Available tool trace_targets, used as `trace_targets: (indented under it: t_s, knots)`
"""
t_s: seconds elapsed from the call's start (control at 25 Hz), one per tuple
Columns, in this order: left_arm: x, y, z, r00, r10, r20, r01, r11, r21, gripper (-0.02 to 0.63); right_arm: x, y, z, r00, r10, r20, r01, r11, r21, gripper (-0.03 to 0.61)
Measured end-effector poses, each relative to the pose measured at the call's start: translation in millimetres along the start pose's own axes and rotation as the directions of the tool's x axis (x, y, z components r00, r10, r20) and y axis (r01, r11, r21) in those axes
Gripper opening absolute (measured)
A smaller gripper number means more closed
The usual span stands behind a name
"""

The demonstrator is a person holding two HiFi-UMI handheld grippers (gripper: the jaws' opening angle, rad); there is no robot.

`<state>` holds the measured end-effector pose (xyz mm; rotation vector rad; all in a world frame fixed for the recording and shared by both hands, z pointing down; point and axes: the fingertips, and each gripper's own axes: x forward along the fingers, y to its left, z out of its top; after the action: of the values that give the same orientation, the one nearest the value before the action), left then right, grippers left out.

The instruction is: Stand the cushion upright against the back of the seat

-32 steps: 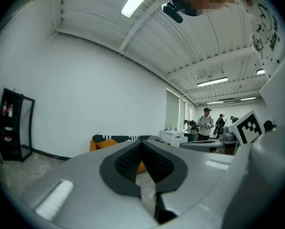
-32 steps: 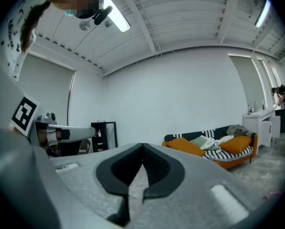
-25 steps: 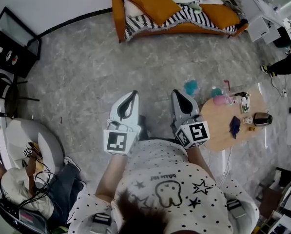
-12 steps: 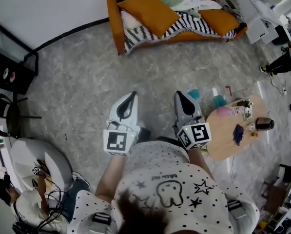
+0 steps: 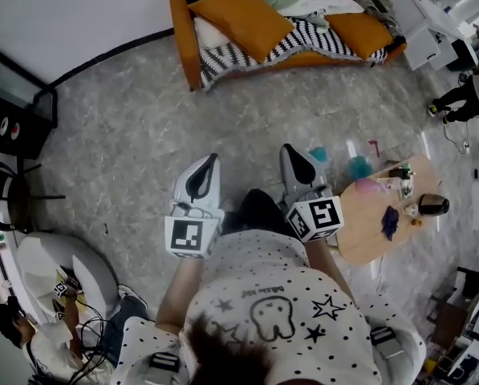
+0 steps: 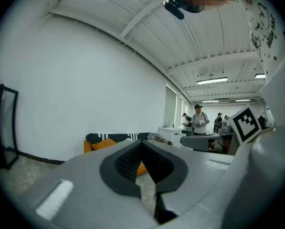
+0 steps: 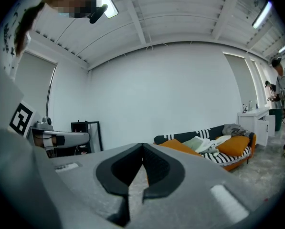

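Observation:
An orange sofa point(image 5: 183, 38) with a black-and-white striped throw stands at the far wall. A big orange cushion point(image 5: 241, 18) lies tilted on its left seat, and a second orange cushion point(image 5: 359, 27) lies at its right end. My left gripper point(image 5: 213, 157) and right gripper point(image 5: 290, 149) are held side by side over the grey floor, well short of the sofa, both shut with nothing in them. In the left gripper view the shut left gripper point(image 6: 142, 142) points toward the sofa point(image 6: 100, 138). Past the shut right gripper point(image 7: 142, 146), the right gripper view shows the big cushion point(image 7: 180, 147) on the sofa point(image 7: 237, 162).
A round wooden table point(image 5: 367, 235) with bottles and small items stands at my right. A black cabinet point(image 5: 14, 95) and a dark chair point(image 5: 6, 187) are at the left wall. A person sits by a white armchair point(image 5: 62, 267) at lower left. White furniture point(image 5: 432, 30) and other people are at the right.
I have walked toward the sofa: it shows fuller in the head view and the round table has slid back beside me. Both grippers stay shut and side by side.

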<state>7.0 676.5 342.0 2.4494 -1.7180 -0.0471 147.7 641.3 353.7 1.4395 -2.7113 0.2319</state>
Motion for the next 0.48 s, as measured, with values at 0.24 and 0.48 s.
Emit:
trace_targets:
  t_s: [0.24, 0.48]
  knots:
    - [28.1, 7.7, -1.8, 0.999, 0.036, -0.023, -0.037, 0.999, -0.024, -0.005, 34.7, -12.6, -3.2, 0.999, 0.048, -0.025, -0.048, 0.999, 0.021, -0.006]
    - [71.0, 19.8, 10.1, 0.997, 0.079, -0.017, -0.080, 0.996, -0.036, -0.005, 75.2, -40.6, 4.1, 0.995, 0.088, -0.051, -0.087, 0.996, 0.035, -0.006]
